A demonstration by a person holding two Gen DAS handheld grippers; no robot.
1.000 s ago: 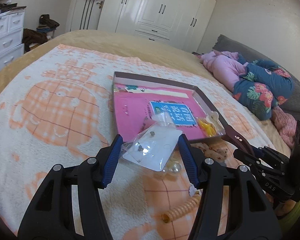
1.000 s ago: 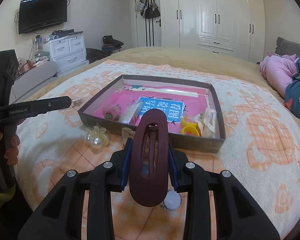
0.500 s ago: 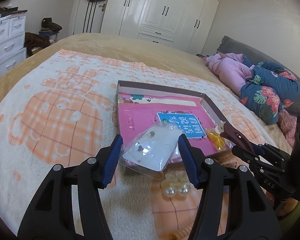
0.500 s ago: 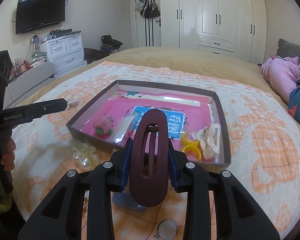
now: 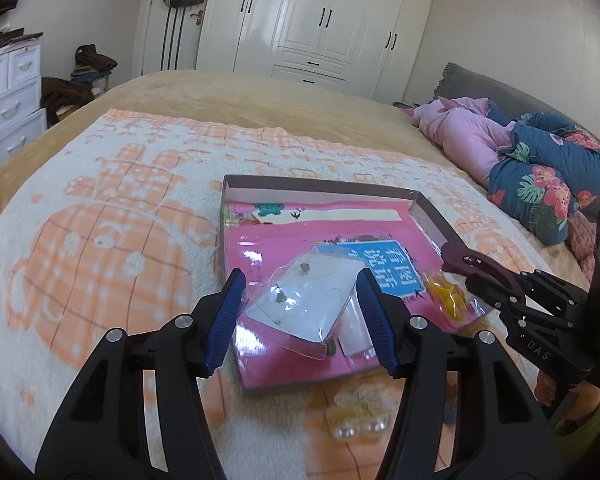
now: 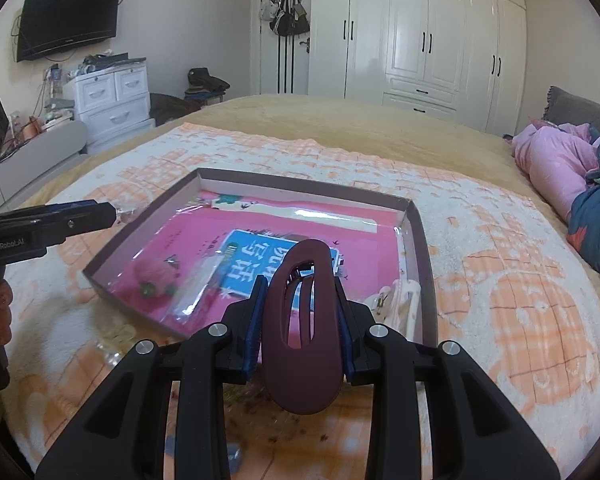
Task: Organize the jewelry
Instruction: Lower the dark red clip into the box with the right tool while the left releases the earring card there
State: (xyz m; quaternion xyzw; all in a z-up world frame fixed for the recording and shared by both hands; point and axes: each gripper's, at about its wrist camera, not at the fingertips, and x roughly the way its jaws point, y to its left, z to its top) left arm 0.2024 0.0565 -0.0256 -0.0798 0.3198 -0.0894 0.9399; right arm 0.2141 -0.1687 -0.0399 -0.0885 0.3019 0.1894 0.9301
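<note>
A shallow brown box with a pink printed floor lies on the bed; the right wrist view shows the same box. My left gripper is shut on a clear packet holding a white card with small earrings, hanging over the box's near left part. My right gripper is shut on a maroon hair clip standing upright between the pads, above the box's near edge. The clip's tip pokes in from the right in the left wrist view.
Inside the box lie a yellow ring, a cream hair clip, a pink strawberry piece and a clear sleeve. A pearl clip rests on the orange-and-white blanket before the box. Folded bedding lies far right.
Both grippers have moved forward over the bed with their loads. They went from short of the box to over its near part; the pearl clip now lies behind the left fingertips.
</note>
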